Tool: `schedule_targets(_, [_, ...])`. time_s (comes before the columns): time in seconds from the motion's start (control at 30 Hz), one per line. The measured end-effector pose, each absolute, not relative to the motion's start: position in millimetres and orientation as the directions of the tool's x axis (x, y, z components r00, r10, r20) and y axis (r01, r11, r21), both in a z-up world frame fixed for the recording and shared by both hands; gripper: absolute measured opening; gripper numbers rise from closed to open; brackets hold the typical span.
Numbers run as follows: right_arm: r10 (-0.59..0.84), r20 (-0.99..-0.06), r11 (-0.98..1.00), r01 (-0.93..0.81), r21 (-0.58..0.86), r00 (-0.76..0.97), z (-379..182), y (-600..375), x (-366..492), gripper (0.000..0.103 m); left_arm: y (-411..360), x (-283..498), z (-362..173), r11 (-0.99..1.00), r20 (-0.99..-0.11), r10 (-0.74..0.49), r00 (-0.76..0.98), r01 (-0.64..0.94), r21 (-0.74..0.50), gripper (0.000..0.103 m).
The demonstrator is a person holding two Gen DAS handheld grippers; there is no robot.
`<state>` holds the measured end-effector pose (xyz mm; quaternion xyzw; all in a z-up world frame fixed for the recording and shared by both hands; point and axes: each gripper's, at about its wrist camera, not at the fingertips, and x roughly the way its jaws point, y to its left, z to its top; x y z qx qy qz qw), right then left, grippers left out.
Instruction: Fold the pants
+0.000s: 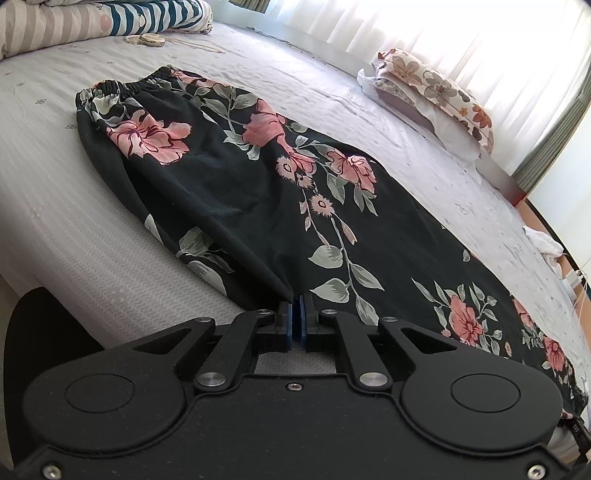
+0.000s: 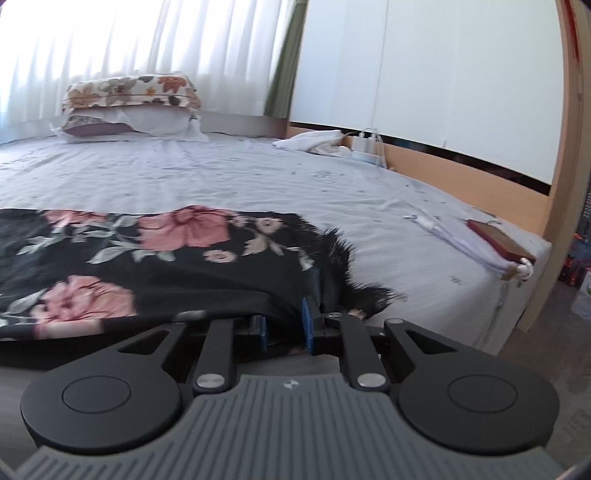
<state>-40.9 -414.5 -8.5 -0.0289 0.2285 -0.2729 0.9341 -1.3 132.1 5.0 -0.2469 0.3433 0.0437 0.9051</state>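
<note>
Black pants (image 1: 240,184) with pink flowers lie flat along the bed, their elastic waistband (image 1: 133,86) at the far end. At the near edge my left gripper (image 1: 297,317) is shut on a pinched point of the fabric, which pulls into a taut fold toward it. In the right wrist view the fringed leg end (image 2: 343,258) of the pants (image 2: 147,258) lies by the bed edge. My right gripper (image 2: 285,328) stands with its blue pads apart; black cloth drapes over the left finger and into the gap, unpressed.
A lilac sheet (image 2: 258,177) covers the bed. Stacked floral pillows (image 2: 129,103) sit by the curtain, a striped duvet (image 1: 92,18) lies at the far left. A red book (image 2: 498,240), cords, a white cloth (image 2: 310,140) and the wooden headboard (image 2: 461,177) are to the right.
</note>
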Motion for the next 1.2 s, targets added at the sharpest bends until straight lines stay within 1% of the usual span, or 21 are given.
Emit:
schedule_targets(0.13, [-0.562, -0.409, 0.825, 0.523, -0.215, 0.719, -7.3, -427.9, -39.1, 0.036, 133.0, -1.4, 4.7, 0.875, -0.642, -0.093, 0.761, -0.246, -0.418, 0.007])
schedule_targets(0.17, [-0.571, -0.409, 0.819, 0.526, -0.228, 0.712, -6.4, -429.1, -38.2, 0.039, 133.7, -1.0, 4.7, 0.875, -0.641, -0.094, 0.762, -0.245, -0.419, 0.007])
schedule_targets(0.2, [-0.590, -0.407, 0.806, 0.536, -0.252, 0.697, -5.1, -428.8, -36.4, 0.045, 134.4, -1.1, 4.5, 0.874, -0.640, -0.095, 0.763, -0.244, -0.420, 0.007])
schedule_targets(0.23, [-0.615, -0.407, 0.787, 0.552, -0.275, 0.675, -4.3, -429.0, -35.0, 0.064, 134.7, -1.2, 4.3, 0.874, -0.639, -0.092, 0.763, -0.246, -0.419, 0.005])
schedule_targets(0.27, [-0.635, -0.410, 0.771, 0.567, -0.290, 0.654, -3.0, -430.6, -34.1, 0.075, 136.3, -1.4, 3.6, 0.872, -0.639, -0.093, 0.764, -0.247, -0.422, 0.005])
schedule_targets(0.37, [-0.640, -0.441, 0.763, 0.588, -0.268, 0.630, 6.7, -437.3, -39.5, 0.082, 139.7, -2.4, 2.1, 0.864, -0.633, -0.105, 0.767, -0.245, -0.439, 0.005])
schedule_targets(0.43, [-0.606, -0.472, 0.785, 0.576, -0.227, 0.640, 16.5, -437.1, -45.7, 0.088, 140.4, -3.1, 1.8, 0.865, -0.630, -0.107, 0.769, -0.240, -0.441, 0.005])
schedule_targets(0.53, [-0.533, -0.493, 0.838, 0.509, -0.196, 0.687, 33.3, -420.1, -51.2, 0.092, 140.2, -5.2, 1.6, 0.866, -0.623, -0.111, 0.774, -0.232, -0.442, 0.005])
schedule_targets(0.6, [-0.476, -0.494, 0.874, 0.451, -0.178, 0.728, 45.1, -399.1, -51.5, 0.098, 140.6, -7.0, 2.0, 0.863, -0.616, -0.123, 0.778, -0.222, -0.454, 0.008])
schedule_targets(0.63, [-0.433, -0.492, 0.897, 0.414, -0.153, 0.755, 51.0, -388.2, -51.3, 0.102, 140.5, -8.1, 2.5, 0.861, -0.610, -0.131, 0.781, -0.215, -0.460, 0.013])
schedule_targets(0.67, [-0.379, -0.488, 0.922, 0.367, -0.125, 0.786, 56.1, -374.9, -50.6, 0.103, 140.0, -9.1, 3.6, 0.860, -0.604, -0.141, 0.785, -0.205, -0.467, 0.021])
schedule_targets(0.7, [-0.326, -0.479, 0.943, 0.315, -0.106, 0.815, 59.9, -358.7, -49.0, 0.103, 139.9, -10.2, 4.9, 0.859, -0.597, -0.150, 0.788, -0.196, -0.474, 0.026])
schedule_targets(0.77, [-0.238, -0.462, 0.971, 0.221, -0.092, 0.854, 64.6, -324.4, -41.7, 0.103, 138.1, -13.0, 9.2, 0.862, -0.583, -0.153, 0.798, -0.181, -0.474, 0.046])
schedule_targets(0.87, [-0.093, -0.440, 0.996, 0.087, -0.035, 0.893, 63.6, -269.1, -24.0, 0.103, 136.8, -18.1, 17.8, 0.878, -0.568, -0.124, 0.813, -0.177, -0.445, 0.056])
schedule_targets(0.9, [-0.030, -0.435, 1.000, 0.030, -0.008, 0.900, 61.1, -249.5, -16.2, 0.103, 138.7, -19.8, 20.3, 0.879, -0.563, -0.118, 0.818, -0.178, -0.443, 0.057])
schedule_targets(1.0, [0.100, -0.436, 0.995, -0.093, 0.039, 0.894, 48.6, -187.8, 6.8, 0.103, 152.3, -24.0, 27.0, 0.868, -0.538, -0.088, 0.838, -0.201, -0.454, 0.057])
schedule_targets(1.03, [0.137, -0.434, 0.990, -0.130, 0.046, 0.890, 43.7, -167.7, 12.5, 0.103, 157.8, -24.5, 29.1, 0.867, -0.534, -0.059, 0.843, -0.222, -0.446, 0.055])
schedule_targets(1.1, [0.181, -0.427, 0.982, -0.186, 0.031, 0.886, 32.8, -126.6, 20.3, 0.103, 165.5, -21.2, 35.6, 0.886, -0.555, 0.070, 0.829, -0.308, -0.347, 0.038])
schedule_targets(1.13, [0.187, -0.426, 0.979, -0.203, 0.009, 0.885, 28.0, -106.8, 22.5, 0.103, 168.8, -16.9, 38.4, 0.892, -0.567, 0.147, 0.811, -0.356, -0.278, 0.025])
schedule_targets(1.17, [0.190, -0.421, 0.976, -0.217, -0.018, 0.887, 22.8, -89.4, 23.2, 0.103, 174.9, -11.9, 39.8, 0.889, -0.568, 0.205, 0.797, -0.395, -0.233, 0.023])
schedule_targets(1.2, [0.190, -0.419, 0.971, -0.232, -0.051, 0.888, 17.6, -72.0, 23.4, 0.103, 182.6, -8.5, 40.0, 0.881, -0.561, 0.227, 0.796, -0.413, -0.230, 0.023])
